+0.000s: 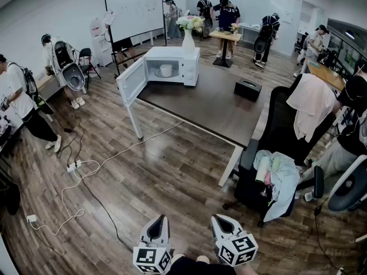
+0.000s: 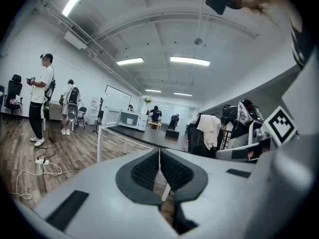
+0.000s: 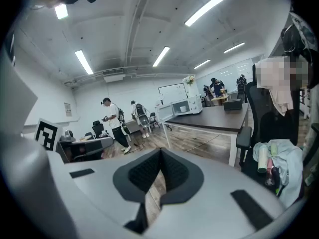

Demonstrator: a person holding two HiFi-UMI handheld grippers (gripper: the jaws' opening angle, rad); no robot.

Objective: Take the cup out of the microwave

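head view showed the dark table (image 1: pixel 212 105) well ahead, the white microwave (image 1: pixel 172 65) on its far corner, door (image 1: pixel 132 80) swung wide, the cup (image 1: pixel 166 70) standing inside. the left gripper (image 2: pixel 159 153) and right gripper (image 3: pixel 160 156) were both closed on nothing, well apart from it. best to approach facing the opening and spread one gripper's jaws before reaching in.

We see the cup (image 1: pixel 166 70) only as a small pale shape inside the microwave (image 1: pixel 172 65), too small to show us a handle. The head view's bottom edge cuts off the left gripper (image 1: pixel 159 221) and the right gripper (image 1: pixel 221 221).
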